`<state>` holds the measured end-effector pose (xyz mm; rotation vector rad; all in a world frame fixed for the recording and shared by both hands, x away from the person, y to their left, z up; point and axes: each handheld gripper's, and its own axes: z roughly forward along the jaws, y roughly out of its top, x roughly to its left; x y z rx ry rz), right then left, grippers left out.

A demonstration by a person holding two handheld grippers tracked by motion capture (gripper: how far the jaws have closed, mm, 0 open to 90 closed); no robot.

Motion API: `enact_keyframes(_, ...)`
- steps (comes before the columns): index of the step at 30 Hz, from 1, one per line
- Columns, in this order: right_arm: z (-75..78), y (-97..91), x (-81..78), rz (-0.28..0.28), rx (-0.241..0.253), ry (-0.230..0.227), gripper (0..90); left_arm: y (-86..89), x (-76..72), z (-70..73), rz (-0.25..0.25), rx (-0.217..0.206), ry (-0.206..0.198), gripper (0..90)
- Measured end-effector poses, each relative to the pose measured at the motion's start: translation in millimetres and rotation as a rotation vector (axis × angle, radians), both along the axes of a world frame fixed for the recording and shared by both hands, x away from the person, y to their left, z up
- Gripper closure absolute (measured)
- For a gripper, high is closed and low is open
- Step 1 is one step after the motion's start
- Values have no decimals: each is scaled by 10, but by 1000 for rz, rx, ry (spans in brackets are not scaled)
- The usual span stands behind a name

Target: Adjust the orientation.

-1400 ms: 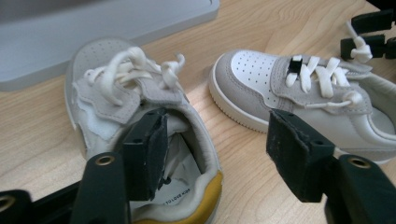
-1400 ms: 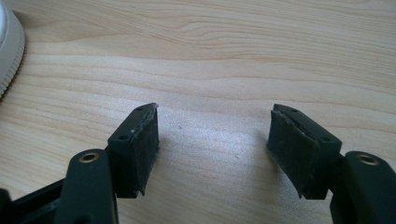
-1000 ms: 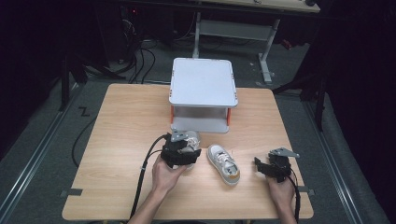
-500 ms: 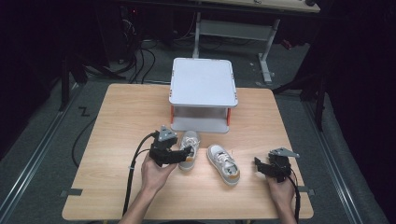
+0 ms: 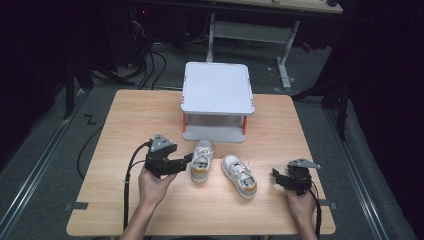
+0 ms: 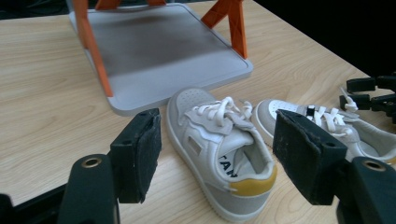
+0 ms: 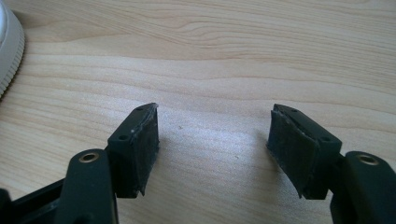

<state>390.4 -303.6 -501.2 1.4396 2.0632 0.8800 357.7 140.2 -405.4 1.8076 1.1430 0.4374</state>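
Two small white sneakers with yellow heel tabs lie side by side in front of a rack. The left sneaker (image 5: 201,161) (image 6: 219,154) points its toe at the rack. The right sneaker (image 5: 240,176) (image 6: 327,123) lies angled. My left gripper (image 5: 186,161) (image 6: 218,125) is open just left of the left sneaker. Its jaws have just been opening, and in the left gripper view the heel sits between the pads (image 6: 140,154) without touching them. My right gripper (image 5: 276,178) (image 7: 212,126) is open over bare wood, right of the other sneaker.
A white two-level rack (image 5: 216,87) with orange legs stands at the table's far middle; its lower shelf (image 6: 163,46) is bare. The wooden table (image 5: 125,120) has free room at left and right. Cables trail from both grippers toward the front edge.
My left gripper has drawn back to the left, off the left sneaker it was over, and the sneaker stays on the table. The right gripper has not moved.
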Motion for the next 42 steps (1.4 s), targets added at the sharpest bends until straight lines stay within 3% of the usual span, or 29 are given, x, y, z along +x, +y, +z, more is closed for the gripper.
enact_keyframes(9, 1, 2, -1, 3, -1, -1, 344, 245, -95, -129, 67, -17, 4, 329)
enact_keyframes(17, 2, 29, -21, 23, -2, -4, 358, 375, -149, -364, 102, 24, 26, 328)
enact_keyframes(21, 13, 31, -78, 39, -43, -33, 455, 423, -158, -511, 120, 43, 42, 326)
enact_keyframes(29, 119, -17, -164, 95, 69, -67, 500, 497, -158, -758, 165, 73, 83, 332)
enact_keyframes(33, 163, 45, -187, 145, 74, -69, 519, 505, -146, -875, 180, 103, 97, 336)
enact_keyframes(37, 258, 127, -218, 207, 114, -71, 527, 498, -128, -956, 193, 127, 110, 352)
enact_keyframes(40, 376, 231, -251, 270, 142, -73, 539, 478, -120, -1002, 200, 177, 100, 366)
enact_keyframes(42, 438, 304, -268, 308, 138, -80, 544, 466, -121, -1006, 205, 183, 96, 373)
